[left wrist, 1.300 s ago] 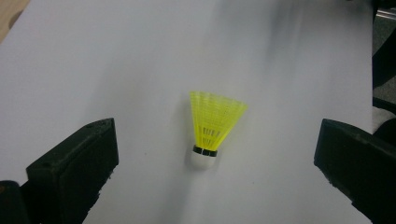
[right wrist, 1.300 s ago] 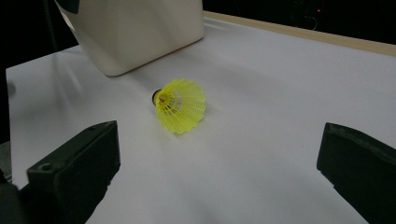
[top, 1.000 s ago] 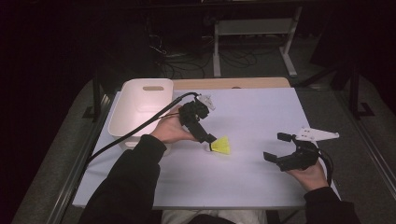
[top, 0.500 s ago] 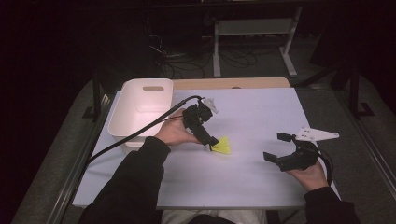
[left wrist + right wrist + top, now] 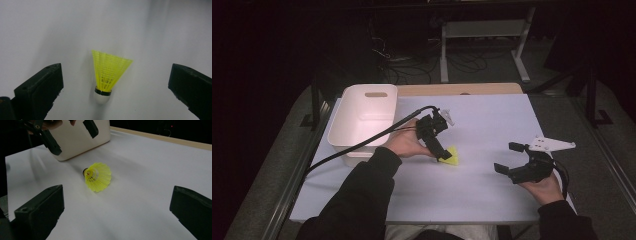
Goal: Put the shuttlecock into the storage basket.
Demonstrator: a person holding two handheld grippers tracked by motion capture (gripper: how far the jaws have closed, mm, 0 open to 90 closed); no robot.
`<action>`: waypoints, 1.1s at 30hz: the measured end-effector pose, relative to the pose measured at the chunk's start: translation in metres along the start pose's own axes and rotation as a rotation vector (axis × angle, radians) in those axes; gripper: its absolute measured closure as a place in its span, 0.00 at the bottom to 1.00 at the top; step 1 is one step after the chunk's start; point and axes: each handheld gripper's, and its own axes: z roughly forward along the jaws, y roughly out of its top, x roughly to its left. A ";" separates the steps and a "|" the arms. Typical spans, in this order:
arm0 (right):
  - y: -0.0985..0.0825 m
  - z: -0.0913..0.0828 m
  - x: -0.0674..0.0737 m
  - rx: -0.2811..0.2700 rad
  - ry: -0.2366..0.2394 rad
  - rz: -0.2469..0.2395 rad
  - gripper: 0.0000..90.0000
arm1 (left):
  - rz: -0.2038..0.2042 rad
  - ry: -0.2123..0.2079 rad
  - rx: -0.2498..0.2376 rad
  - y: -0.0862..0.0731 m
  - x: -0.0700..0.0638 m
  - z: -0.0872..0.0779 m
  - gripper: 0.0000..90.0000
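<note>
Shuttlecock: featherlight, skirt crushable.
Your left gripper and right gripper gape, released; pinch its cork lightly.

Shuttlecock partly covered by the left gripper in the high view, cork tip mostly hidden behind its skirt in the right gripper view

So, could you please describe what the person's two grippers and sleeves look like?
Both grippers are black, each with two blocky, flat-faced jaws. The left gripper trails a thick black cable and carries a pale plate on top. The right gripper bears a grey three-cornered plate and a thinner black cable. The sleeves are dark, long and reach the wrists.
</note>
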 end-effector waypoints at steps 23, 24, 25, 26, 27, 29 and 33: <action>0.000 0.001 0.001 0.000 0.011 -0.004 0.00 | 0.017 -0.015 0.098 -0.011 0.002 0.035 0.00; 0.000 0.001 0.001 0.000 0.011 -0.004 0.00 | 0.015 -0.015 0.100 -0.012 0.002 0.036 0.00; 0.000 0.001 0.001 0.000 0.011 -0.004 0.00 | 0.015 -0.019 0.100 -0.012 0.001 0.038 0.00; 0.000 0.001 0.001 0.000 0.011 -0.004 0.00 | 0.015 -0.018 0.103 -0.013 0.001 0.038 0.00; 0.000 0.001 0.001 0.000 0.012 -0.004 0.00 | 0.018 -0.015 0.111 -0.013 0.001 0.039 0.00; 0.000 0.001 0.001 0.000 0.012 -0.004 0.00 | 0.022 -0.011 0.122 -0.014 0.000 0.041 0.00; 0.000 0.001 0.002 0.002 0.014 -0.004 0.00 | 0.019 -0.011 0.140 -0.017 0.001 0.045 0.00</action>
